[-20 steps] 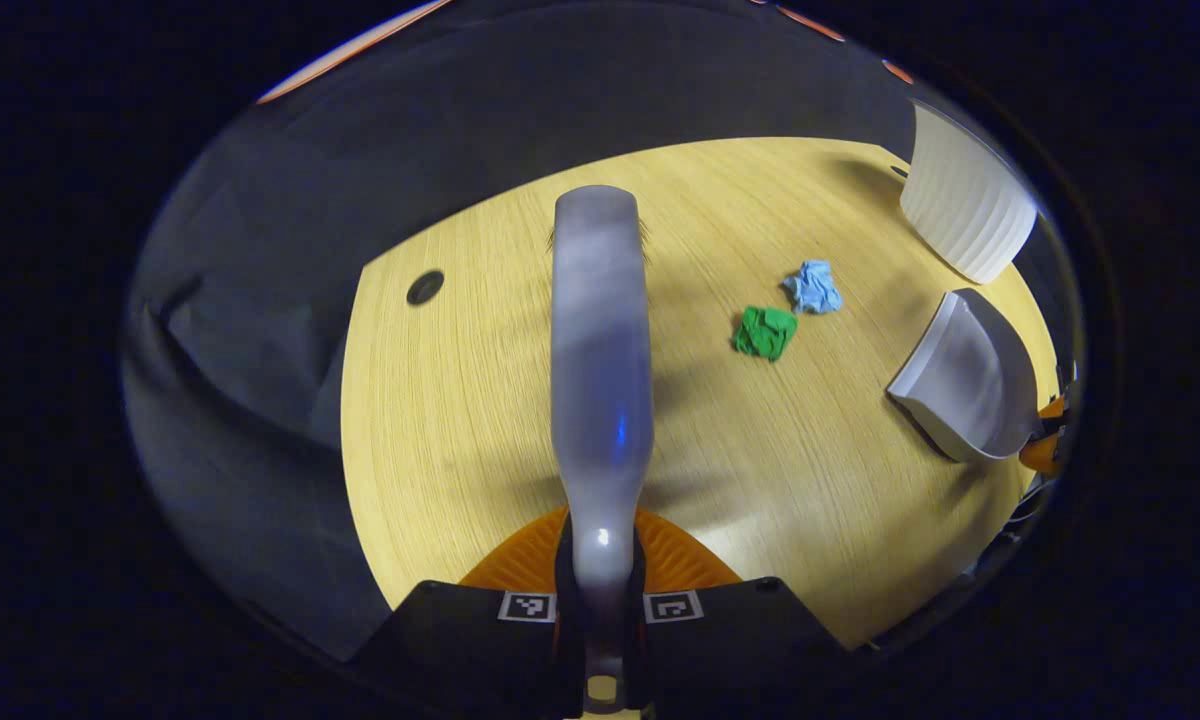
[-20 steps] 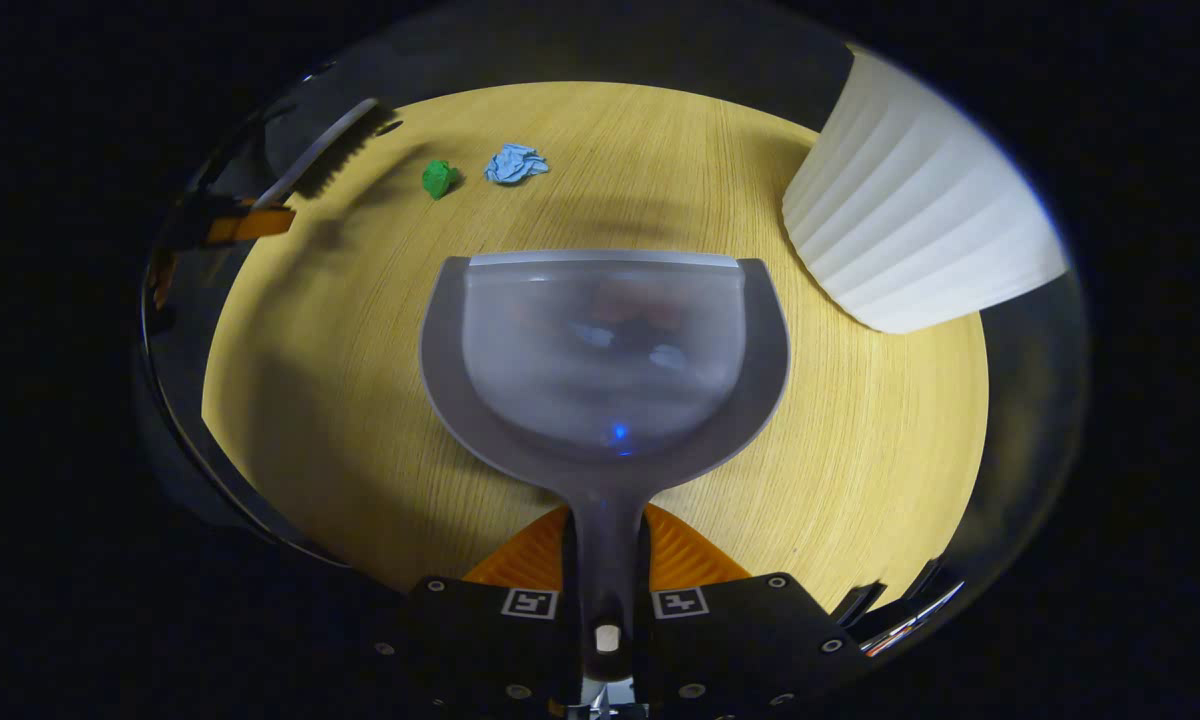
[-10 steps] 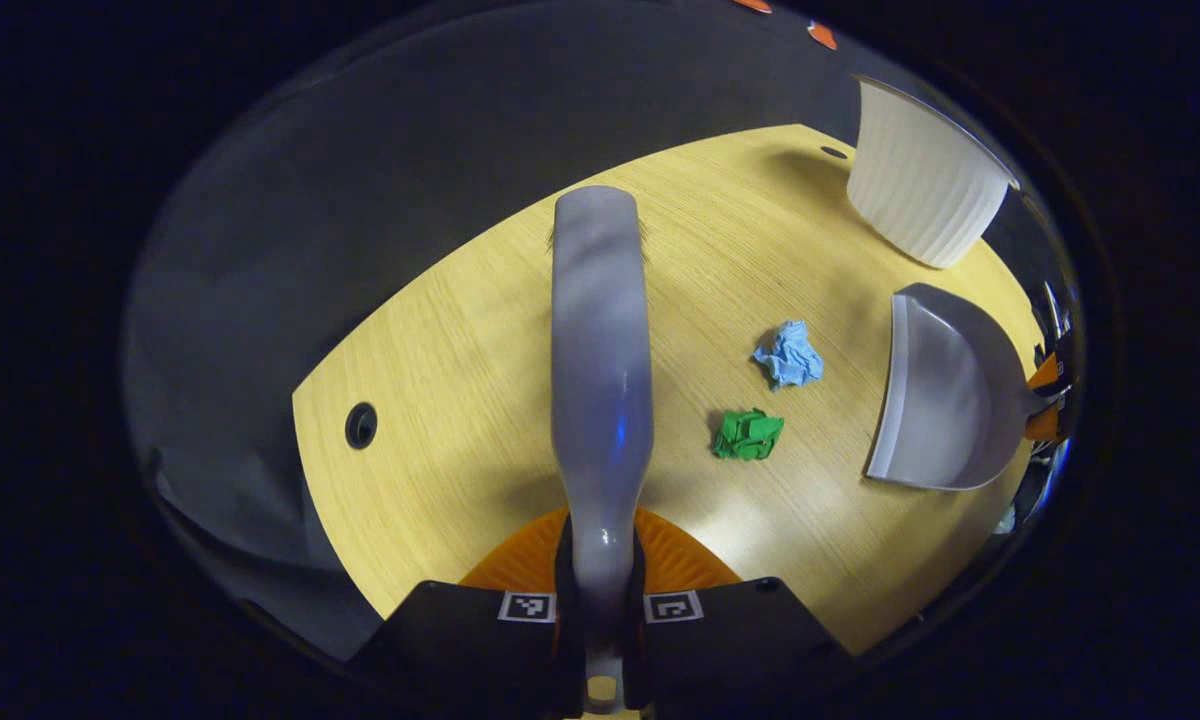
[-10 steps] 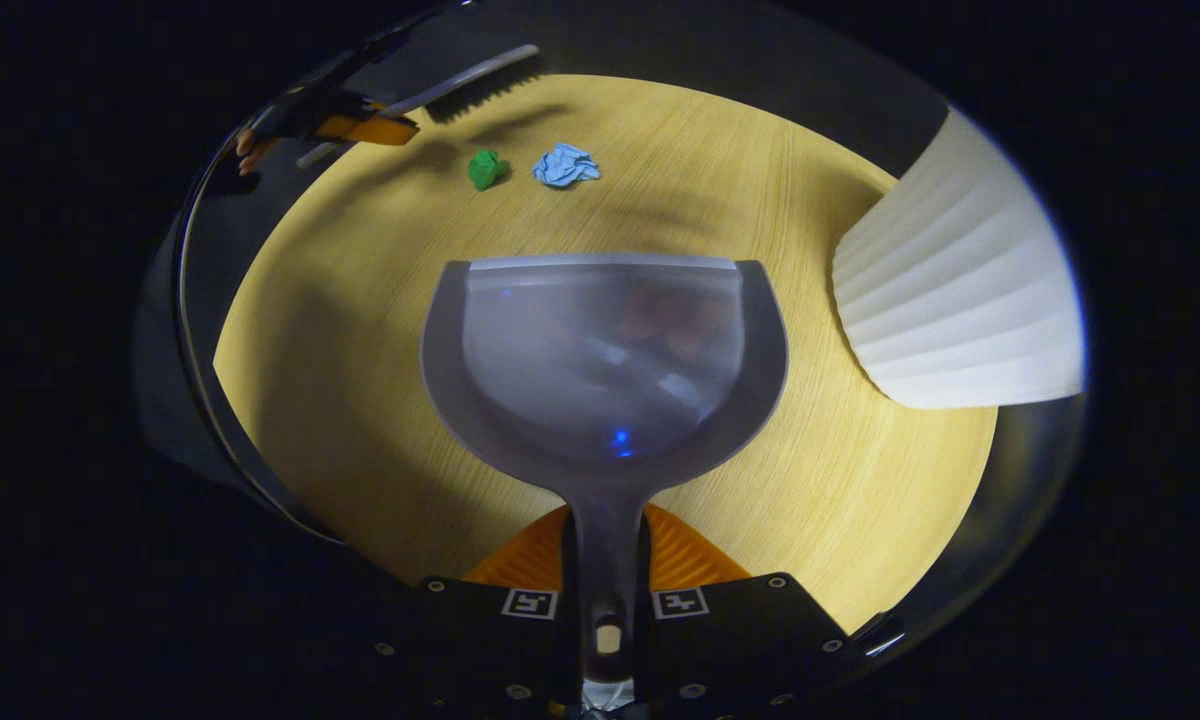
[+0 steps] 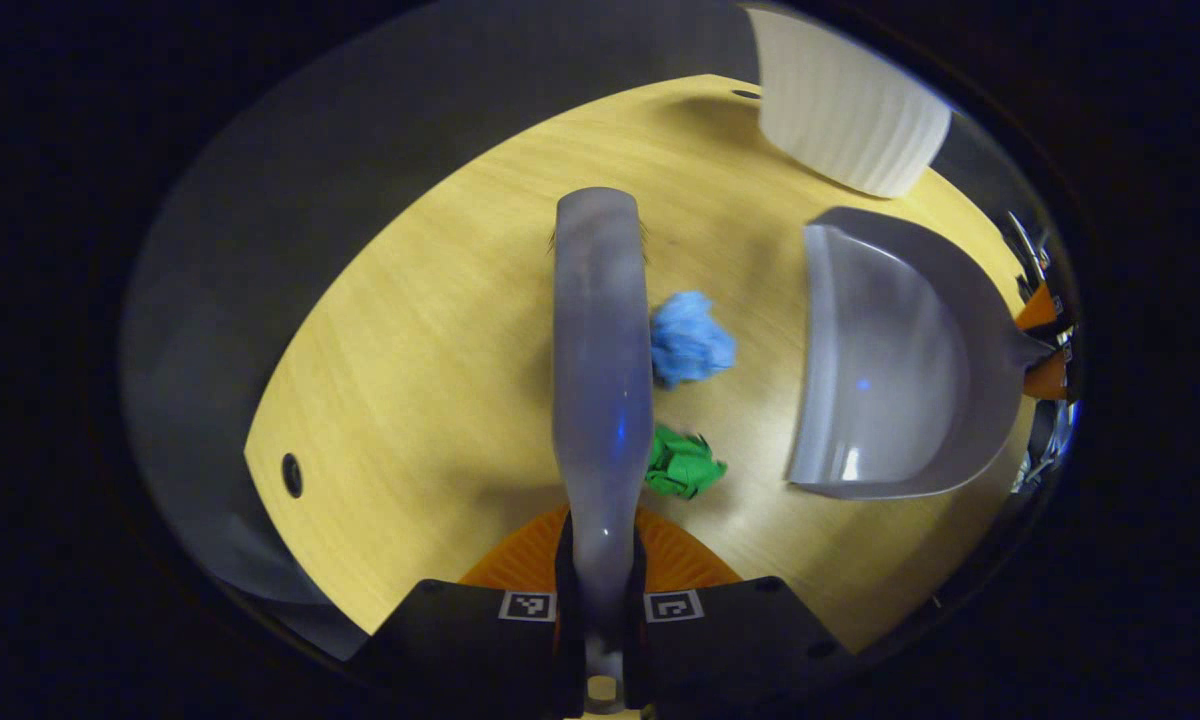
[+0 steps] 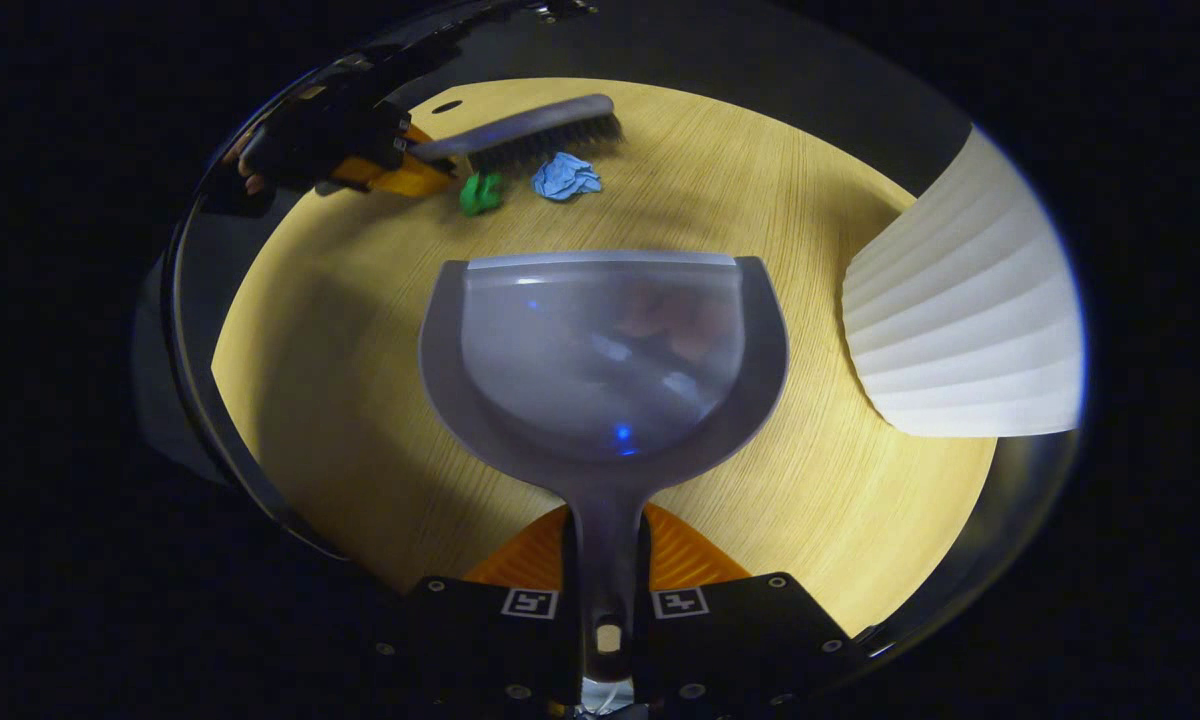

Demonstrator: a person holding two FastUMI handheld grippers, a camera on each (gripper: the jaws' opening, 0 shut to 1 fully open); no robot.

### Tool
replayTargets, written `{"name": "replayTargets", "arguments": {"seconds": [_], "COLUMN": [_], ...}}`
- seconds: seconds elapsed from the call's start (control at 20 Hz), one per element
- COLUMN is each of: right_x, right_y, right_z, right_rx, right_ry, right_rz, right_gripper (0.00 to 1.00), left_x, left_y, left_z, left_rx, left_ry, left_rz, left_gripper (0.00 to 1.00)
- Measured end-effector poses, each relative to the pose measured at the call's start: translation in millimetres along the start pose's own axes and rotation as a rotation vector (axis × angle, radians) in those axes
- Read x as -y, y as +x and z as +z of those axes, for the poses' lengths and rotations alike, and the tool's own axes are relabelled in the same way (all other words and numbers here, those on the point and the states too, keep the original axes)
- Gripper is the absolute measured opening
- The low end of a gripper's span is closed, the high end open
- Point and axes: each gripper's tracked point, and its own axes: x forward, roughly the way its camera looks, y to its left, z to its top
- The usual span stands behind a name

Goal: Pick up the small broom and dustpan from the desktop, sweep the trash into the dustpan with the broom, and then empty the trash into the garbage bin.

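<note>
Pale wooden desktop (image 6: 840,500) spreads under both views, with dark booth cloth behind it; a small round hole (image 5: 290,474) sits near its far-left edge in the left gripper view. Next in size, the white ribbed garbage bin (image 6: 960,330) stands at the desk's right side, well apart from the trash; the grey dustpan (image 6: 600,350) lies low over the wood with its open lip facing the scraps, its handle pinched between the pressed-together fingers of the right gripper (image 6: 605,600). The small broom (image 5: 600,350) is clamped by its handle in the left gripper (image 5: 600,600), whose fingers close tight on it. A second ago the broom hung well to the side of the scraps and the dustpan was far off; now the broom head sits just behind the blue paper wad (image 5: 690,338) and the green paper wad (image 5: 682,465), and the dustpan has drawn near on their other side; the trash lies between the two tools. That reads as the sweep being set up; a short push of the bristles toward the lip should carry both wads in; the light paper may roll past the pan's edge.
</note>
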Motion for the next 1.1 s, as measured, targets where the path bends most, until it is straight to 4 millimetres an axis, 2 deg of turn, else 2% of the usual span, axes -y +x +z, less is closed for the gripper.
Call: {"name": "replayTargets", "arguments": {"seconds": [0.2,0.25,0.3,0.6,0.75,0.85,0.9,1.05,1.1], "right_x": [3,0,-1,-5,-8,-9,-8,-6,-9], "right_y": [2,3,2,2,4,5,5,4,5], "right_z": [-1,1,1,2,1,3,3,7,11], "right_rx": [0.008,0.006,0.01,0.058,0.083,0.1,0.103,0.136,0.155], "right_ry": [-0.022,-0.027,-0.016,0.017,0.051,0.062,0.076,0.102,0.118], "right_rz": [-0.002,-0.004,-0.005,0.019,0.059,0.059,0.057,0.044,0.052], "right_gripper": [0.2,0.2,0.2,0.2,0.2,0.23,0.2,0.2,0.2], "left_x": [43,52,58,94,126,117,109,84,86], "left_y": [-6,-5,-8,-18,-24,-28,-30,-39,-43], "left_z": [28,21,29,24,25,23,21,13,12], "left_rx": [0.017,0.018,0.023,-0.011,-0.029,-0.01,0.003,0.027,0.032], "left_ry": [-0.008,-0.007,-0.006,-0.076,-0.121,-0.116,-0.121,-0.11,-0.117], "left_rz": [-0.098,-0.106,-0.111,-0.235,-0.32,-0.282,-0.252,-0.176,-0.169], "left_gripper": [0.17,0.18,0.18,0.18,0.18,0.18,0.17,0.17,0.17]}}
